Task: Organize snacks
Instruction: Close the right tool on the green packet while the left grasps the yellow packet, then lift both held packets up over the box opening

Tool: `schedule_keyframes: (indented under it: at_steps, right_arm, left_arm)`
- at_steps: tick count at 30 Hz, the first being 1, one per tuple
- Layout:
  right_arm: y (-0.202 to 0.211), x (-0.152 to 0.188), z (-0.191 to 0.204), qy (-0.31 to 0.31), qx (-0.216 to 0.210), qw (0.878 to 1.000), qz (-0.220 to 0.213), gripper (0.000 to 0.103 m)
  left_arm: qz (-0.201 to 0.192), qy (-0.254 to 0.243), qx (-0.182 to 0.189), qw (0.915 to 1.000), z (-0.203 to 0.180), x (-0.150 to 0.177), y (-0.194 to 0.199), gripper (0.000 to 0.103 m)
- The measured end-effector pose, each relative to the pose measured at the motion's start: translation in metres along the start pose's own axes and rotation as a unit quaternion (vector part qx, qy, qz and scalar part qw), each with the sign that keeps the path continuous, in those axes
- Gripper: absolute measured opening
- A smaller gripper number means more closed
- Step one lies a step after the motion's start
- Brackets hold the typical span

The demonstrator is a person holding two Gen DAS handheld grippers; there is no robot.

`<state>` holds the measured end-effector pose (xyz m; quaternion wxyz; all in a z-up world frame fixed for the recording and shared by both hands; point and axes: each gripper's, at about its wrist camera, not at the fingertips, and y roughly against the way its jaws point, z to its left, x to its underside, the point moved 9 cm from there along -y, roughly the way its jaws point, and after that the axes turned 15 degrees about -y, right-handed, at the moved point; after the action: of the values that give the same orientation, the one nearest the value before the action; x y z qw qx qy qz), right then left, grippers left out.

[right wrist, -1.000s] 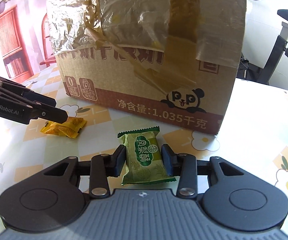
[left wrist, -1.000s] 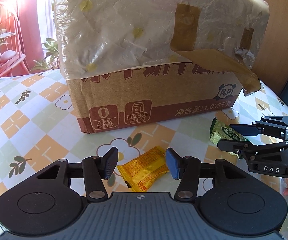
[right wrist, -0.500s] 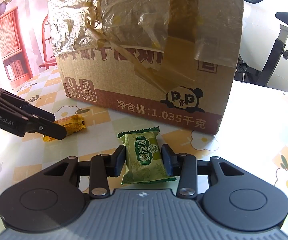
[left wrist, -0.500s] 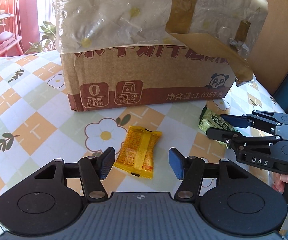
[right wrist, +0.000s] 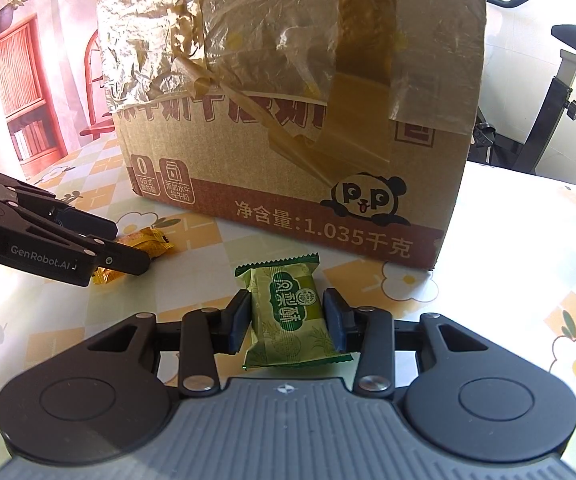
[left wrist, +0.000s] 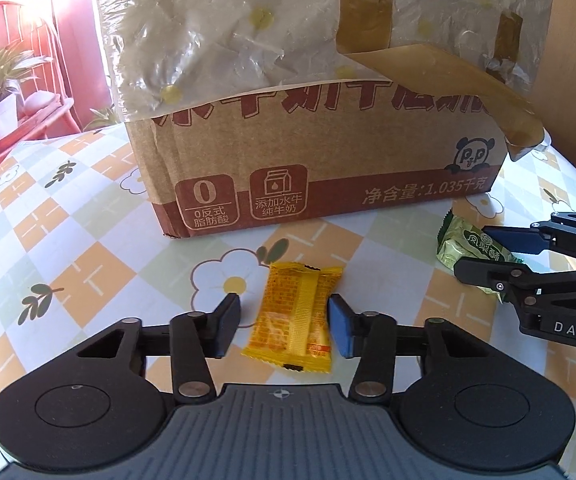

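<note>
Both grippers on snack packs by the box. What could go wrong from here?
1. The left gripper is closing on the yellow pack, whose left side isn't touched yet; the flat wrapper may slide or buckle.
2. The right gripper pinches the green pack by its soft sides; it could slip when lifted.

left gripper (left wrist: 284, 330): jaws closing, angled down | right gripper (right wrist: 286, 322): jaws clamped

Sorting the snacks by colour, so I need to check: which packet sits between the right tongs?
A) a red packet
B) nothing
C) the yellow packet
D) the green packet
D: in the right wrist view the green packet sits pinched between the right tongs, while the yellow packet lies off by the left tongs.
</note>
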<state>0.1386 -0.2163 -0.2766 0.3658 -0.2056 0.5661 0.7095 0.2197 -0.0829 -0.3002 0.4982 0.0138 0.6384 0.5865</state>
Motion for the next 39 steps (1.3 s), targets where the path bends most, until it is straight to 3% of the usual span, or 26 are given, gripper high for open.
schedule_keyframes:
  at_steps: [8,29,39]
  right_arm:
    - [0.000,0.000,0.000,0.000,0.000,1.000,0.000,0.042]
    - [0.005,0.001,0.003,0.000,-0.015,1.000,-0.005,0.040]
    - [0.051,-0.004,0.017,0.024,-0.032,0.998,-0.051,0.039]
  left_arm:
    - [0.006,0.057,-0.016,0.9982,-0.001,0.012,0.015,0.035]
    - [-0.038,0.090,-0.044,0.9942,0.004,0.016,0.063,0.035]
    - [-0.079,0.103,-0.055,0.9900,0.005,0.001,0.090,0.035]
